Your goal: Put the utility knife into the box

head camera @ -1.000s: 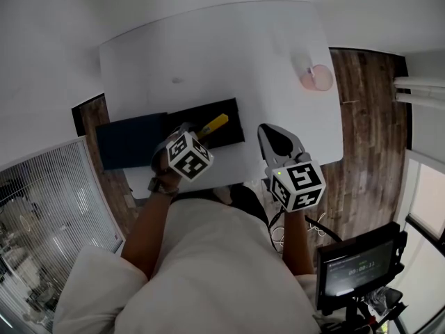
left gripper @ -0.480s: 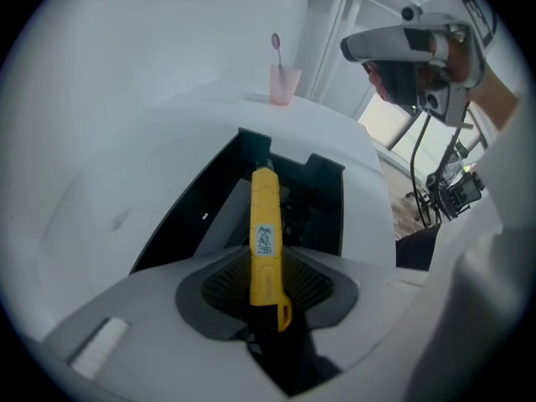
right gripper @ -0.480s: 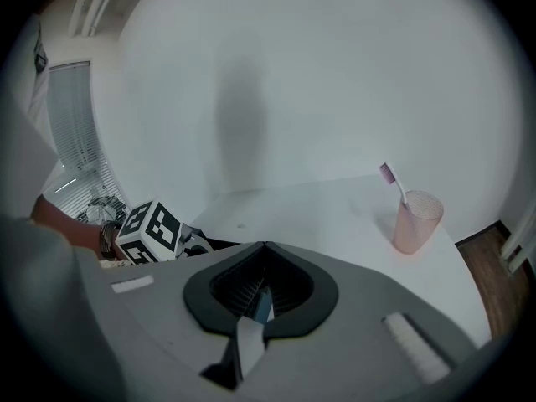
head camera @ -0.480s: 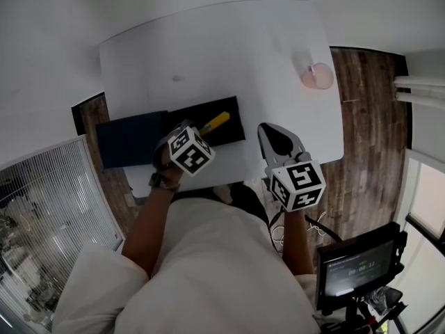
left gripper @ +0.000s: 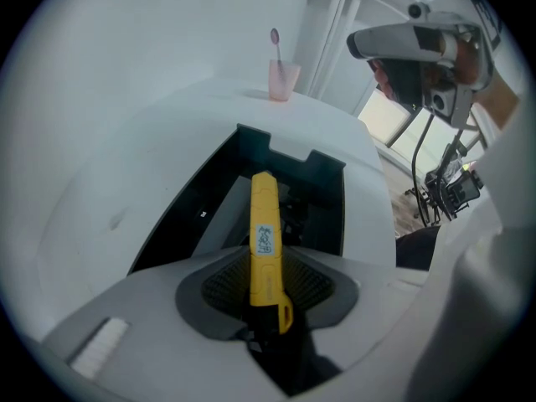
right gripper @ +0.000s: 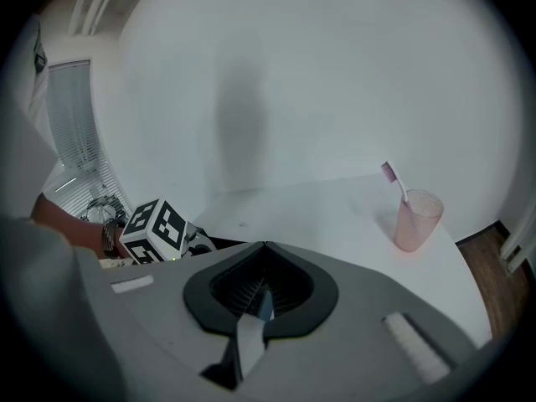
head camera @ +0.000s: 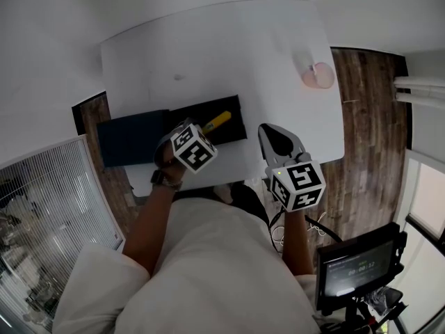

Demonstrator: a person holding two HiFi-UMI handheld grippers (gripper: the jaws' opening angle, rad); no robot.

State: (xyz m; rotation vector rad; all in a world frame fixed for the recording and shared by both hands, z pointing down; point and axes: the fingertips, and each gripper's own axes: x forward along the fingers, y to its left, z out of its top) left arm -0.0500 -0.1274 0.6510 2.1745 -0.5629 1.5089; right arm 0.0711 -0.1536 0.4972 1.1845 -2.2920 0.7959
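Well, from the head view there is a white table (head camera: 208,47) with a black open box (head camera: 233,108) near its front edge. A dark blue flat piece (head camera: 128,139) lies touching the left side of the box. The left gripper (head camera: 195,135) sits at the front of the box and points steeply down. The yellow utility knife (head camera: 217,122) sticks out from it, slanted over the inside of the box. The right gripper (head camera: 272,134) is to the right, apart from the box, over the bare table. A pink cup (head camera: 318,76) stands far back on the right side of the table. A screen (head camera: 356,261) is down by the wooden floor (head camera: 372,117).

In the left gripper view, the two jaws are squeezed on the back part of the utility knife (left gripper: 264,233), one pad on each side. Its front end points out over the dark inside of the box (left gripper: 188,216). I cannot tell if the knife touches the bottom of the box. The pink cup (left gripper: 283,79) with a toothbrush (left gripper: 274,38) in it is far behind.

In the right gripper view, the jaws are closed together with nothing between them. Past them sits the pink cup (right gripper: 416,219) with its toothbrush (right gripper: 391,177), on the right. The marker cube (right gripper: 157,229) of the left gripper shows on the left.
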